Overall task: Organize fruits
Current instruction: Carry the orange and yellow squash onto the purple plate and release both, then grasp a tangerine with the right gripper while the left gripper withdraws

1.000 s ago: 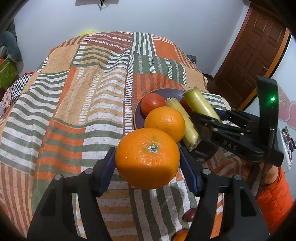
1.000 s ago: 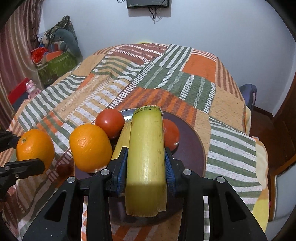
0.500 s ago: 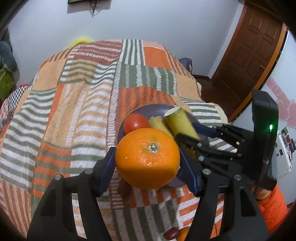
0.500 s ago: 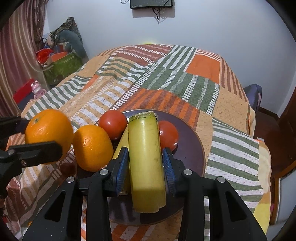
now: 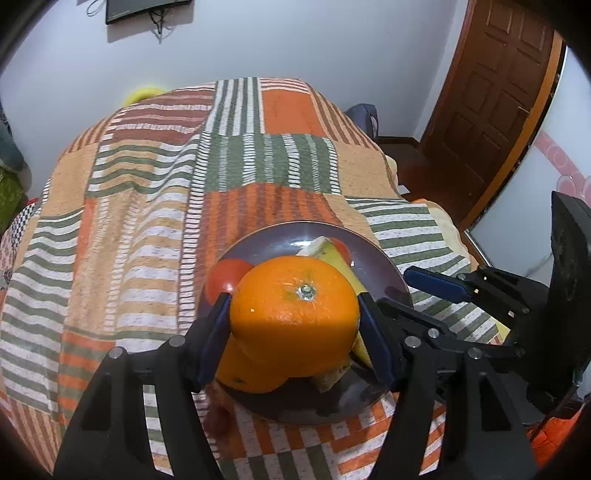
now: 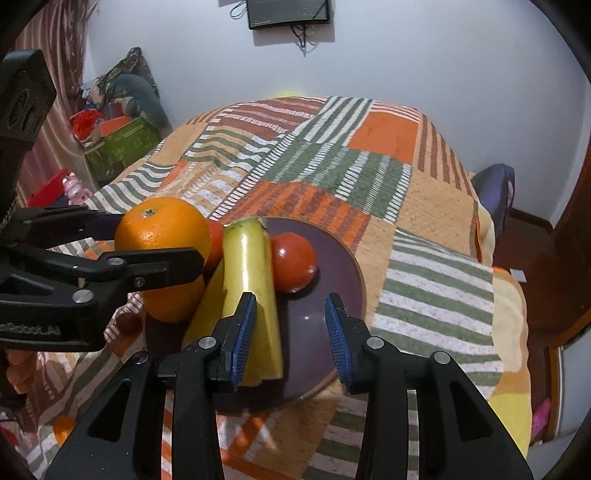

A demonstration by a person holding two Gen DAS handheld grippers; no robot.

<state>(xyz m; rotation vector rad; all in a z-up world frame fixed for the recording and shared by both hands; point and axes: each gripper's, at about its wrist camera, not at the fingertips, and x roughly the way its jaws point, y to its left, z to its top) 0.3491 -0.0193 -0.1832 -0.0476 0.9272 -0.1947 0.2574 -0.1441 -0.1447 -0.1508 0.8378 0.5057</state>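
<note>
- I am clamping the left gripper (image 5: 293, 314) on a round, pebbly-skinned orange (image 5: 295, 321); its blue pads are pressing on the fruit's two sides, and the green stem scar is facing the camera.
- The orange is hanging above the near-left part of a dark, glossy round plate (image 6: 340, 280), directly over a second orange (image 6: 166, 302) that is sitting at the plate's edge.
- I am holding the right gripper (image 6: 290, 325) with its fingers apart and nothing between them; the ribbed blue pads (image 6: 242, 332) are standing over bare plate.
- A smooth, yellow-green cut stalk (image 6: 251, 280) is lying on the plate just outside the right gripper's left finger, leaning across a paler piece beneath it.
- A shiny red tomato (image 6: 293, 264) is resting against the stalk's far right side, and another red tomato (image 5: 225, 277) is showing at the plate's left, behind the held orange.
- The plate is sitting on a nubbly patchwork blanket (image 5: 147, 221) striped in orange, green, cream and brown.
- Pale walls are closing the room, with a panelled brown wooden door (image 5: 491, 110) on the right, a dark screen (image 6: 288, 13) mounted high, and a green box (image 6: 122, 144) of clutter in the left corner.
</note>
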